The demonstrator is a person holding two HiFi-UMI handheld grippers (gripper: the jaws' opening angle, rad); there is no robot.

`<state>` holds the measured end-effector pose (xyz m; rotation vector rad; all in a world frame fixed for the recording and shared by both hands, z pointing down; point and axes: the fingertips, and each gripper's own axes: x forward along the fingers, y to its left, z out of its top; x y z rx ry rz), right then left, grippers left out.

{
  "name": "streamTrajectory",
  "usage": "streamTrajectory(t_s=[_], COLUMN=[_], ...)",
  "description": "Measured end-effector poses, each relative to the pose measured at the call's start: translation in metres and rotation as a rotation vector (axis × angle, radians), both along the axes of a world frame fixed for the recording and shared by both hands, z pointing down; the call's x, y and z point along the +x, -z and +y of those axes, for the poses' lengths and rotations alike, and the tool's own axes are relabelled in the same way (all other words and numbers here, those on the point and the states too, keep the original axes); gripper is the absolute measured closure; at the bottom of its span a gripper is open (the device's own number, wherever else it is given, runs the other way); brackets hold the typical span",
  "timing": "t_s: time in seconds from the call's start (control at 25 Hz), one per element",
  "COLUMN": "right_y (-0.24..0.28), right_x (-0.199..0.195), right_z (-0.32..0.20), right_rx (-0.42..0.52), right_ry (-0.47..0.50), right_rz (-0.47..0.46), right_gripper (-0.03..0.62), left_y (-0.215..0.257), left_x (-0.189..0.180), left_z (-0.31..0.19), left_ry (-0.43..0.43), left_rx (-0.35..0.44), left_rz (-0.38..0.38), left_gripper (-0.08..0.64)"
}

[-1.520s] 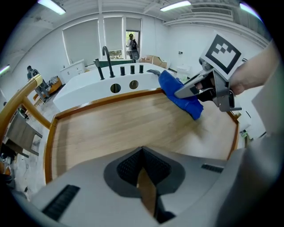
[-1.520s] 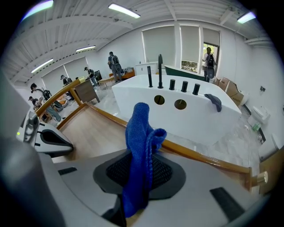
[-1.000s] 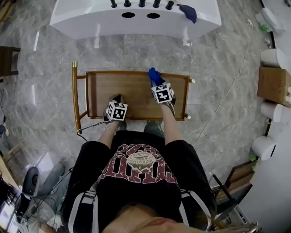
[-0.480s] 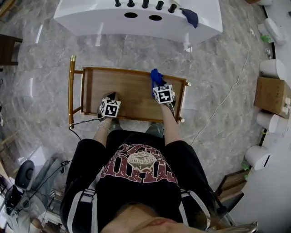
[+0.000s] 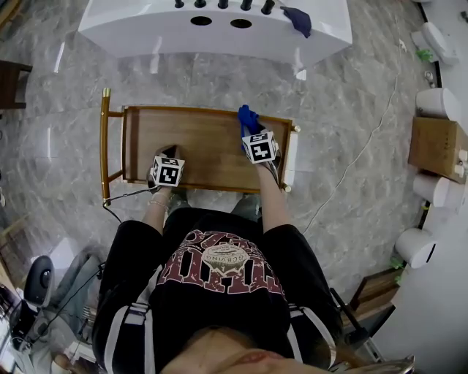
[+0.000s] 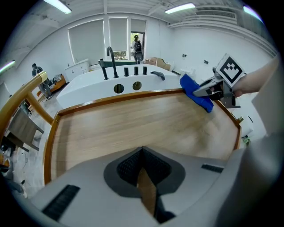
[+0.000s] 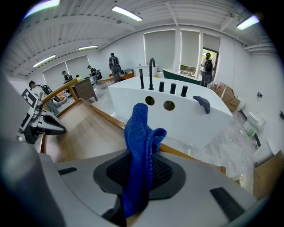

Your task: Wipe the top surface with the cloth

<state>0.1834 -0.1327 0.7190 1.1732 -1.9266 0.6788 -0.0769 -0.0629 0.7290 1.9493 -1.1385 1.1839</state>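
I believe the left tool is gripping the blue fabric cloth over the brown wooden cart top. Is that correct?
Not quite. It is the right tool that grips the blue fabric cloth over the brown wooden cart top; the right gripper view shows the cloth pinched between its jaws.

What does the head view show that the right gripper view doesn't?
Only the head view shows the person's black shirt and the marked cube on the right gripper. Only the right gripper view shows people standing far back and ceiling lights. Both show the blue cloth pinched in that gripper, the white tub, the wooden top and the left gripper.
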Motion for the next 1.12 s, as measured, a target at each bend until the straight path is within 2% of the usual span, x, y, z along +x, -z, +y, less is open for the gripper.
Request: streamTrajectory(t_s=[0.16, 0.48, 0.72, 0.84, 1.12], right_y=[0.002, 0.002, 0.006, 0.003, 0.004], right_x=[0.030, 0.080, 0.110, 0.122, 0.123], right_z=[0.003, 0.019, 0.025, 0.030, 0.035], right_rx=[-0.003, -0.007, 0.004, 0.006, 0.001], right_ry=[-0.024, -0.138, -0.207, -0.262, -0.222], right_rz=[0.030, 0.038, 0.095, 0.079, 0.092], right_gripper=[0.502, 0.502, 0.502, 0.502, 0.502], left_y=[0.002, 0.005, 0.006, 0.006, 0.006], left_x=[-0.001, 0.000, -0.001, 0.000, 0.002], left_z=[-0.001, 0.007, 0.009, 0.010, 0.012], left_ry=[0.027, 0.068, 0.074, 0.070, 0.072], left_rx=[0.006, 0.016, 0.054, 0.057, 0.048], left_rz=[0.002, 0.015, 0.014, 0.015, 0.018], left_gripper=[0.511, 0.512, 0.512, 0.512, 0.512])
